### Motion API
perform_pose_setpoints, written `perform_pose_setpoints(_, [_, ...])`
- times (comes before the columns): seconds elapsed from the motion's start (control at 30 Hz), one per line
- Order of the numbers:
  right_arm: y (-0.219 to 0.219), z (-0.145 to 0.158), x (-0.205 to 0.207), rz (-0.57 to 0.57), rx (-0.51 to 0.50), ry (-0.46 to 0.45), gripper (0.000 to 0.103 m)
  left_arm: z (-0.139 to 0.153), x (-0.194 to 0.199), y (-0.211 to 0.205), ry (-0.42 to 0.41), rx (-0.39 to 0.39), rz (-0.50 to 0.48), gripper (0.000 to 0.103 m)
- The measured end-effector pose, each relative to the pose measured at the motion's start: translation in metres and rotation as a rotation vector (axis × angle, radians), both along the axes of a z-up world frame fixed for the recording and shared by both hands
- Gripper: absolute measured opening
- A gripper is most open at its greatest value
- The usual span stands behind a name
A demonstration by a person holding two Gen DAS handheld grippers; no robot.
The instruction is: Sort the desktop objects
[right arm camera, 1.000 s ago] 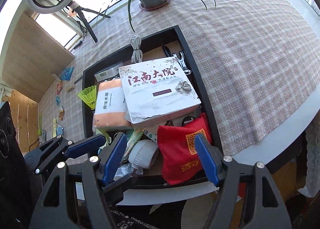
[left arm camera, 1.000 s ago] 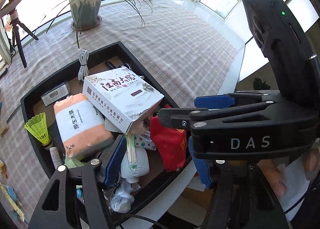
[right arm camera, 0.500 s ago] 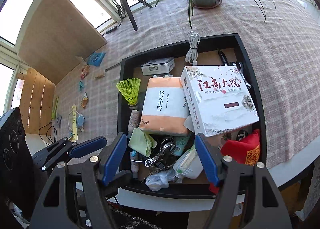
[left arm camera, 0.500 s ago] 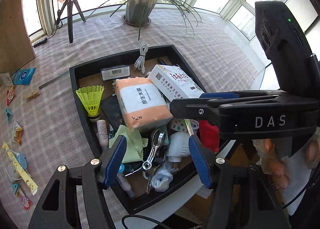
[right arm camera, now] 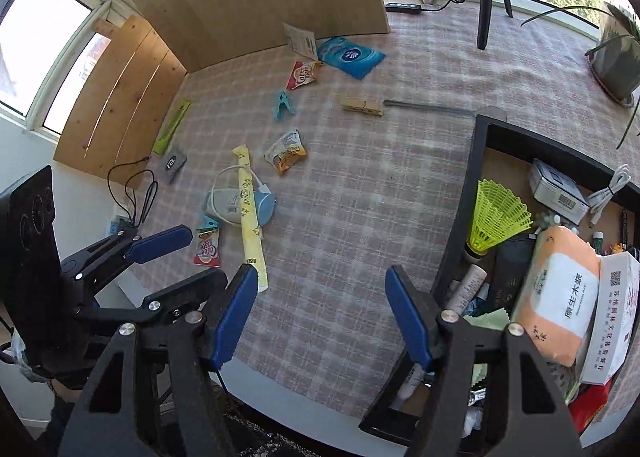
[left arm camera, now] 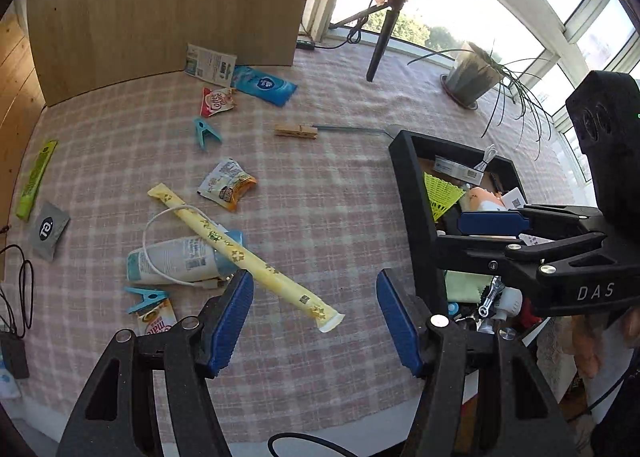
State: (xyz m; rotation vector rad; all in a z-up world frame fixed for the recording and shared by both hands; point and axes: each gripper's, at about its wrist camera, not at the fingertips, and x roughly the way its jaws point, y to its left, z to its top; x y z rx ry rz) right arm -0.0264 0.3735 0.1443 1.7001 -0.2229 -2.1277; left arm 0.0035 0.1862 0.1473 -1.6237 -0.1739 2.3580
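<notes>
My left gripper is open and empty above the plaid tablecloth, just short of the near end of a long yellow packet. The packet lies across a white-and-blue tube and a white cable. My right gripper is open and empty, between the yellow packet and the black tray. The tray holds a yellow shuttlecock, an orange tissue pack, a white box and several small items. The right gripper also shows in the left wrist view.
Loose on the cloth: an orange snack sachet, blue clips, a wooden clothespin, a red creamer sachet, a blue pack, a grey sachet, a green strip. A wooden board, tripod and potted plant stand behind.
Both grippers have swung left, away from over the tray to over the cloth with the scattered items. Both stay open and empty.
</notes>
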Motion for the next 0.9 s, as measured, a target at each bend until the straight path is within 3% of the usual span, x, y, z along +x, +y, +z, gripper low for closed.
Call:
perform_pose_setpoints(0.17, [-0.063, -0.014, -0.014, 0.102, 0.026, -0.018, 0.06, -0.016, -0.019, -0.064, -0.022, -0.027, 0.057, 0.061])
perform_pose_setpoints(0.33, [-0.11, -0.035, -0.028, 0.16, 0.085, -0.049, 0.06, -0.043, -0.048, -0.098, -0.081, -0.045, 0.052, 0.061])
perform_pose_setpoints(0.67, [-0.151, -0.077, -0.055, 0.191, 0.174, -0.123, 0.059, -0.104, -0.098, -0.112, -0.226, -0.013, -0.046, 0.061])
perform_pose_setpoints(0.77, [-0.155, -0.087, -0.062, 0.187, 0.183, -0.149, 0.049, -0.115, -0.104, -0.111, -0.247, 0.002, -0.056, 0.061])
perform_pose_setpoints(0.9, [-0.158, -0.1, -0.067, 0.18, 0.188, -0.175, 0.048, -0.124, -0.109, -0.108, -0.263, 0.028, -0.073, 0.061])
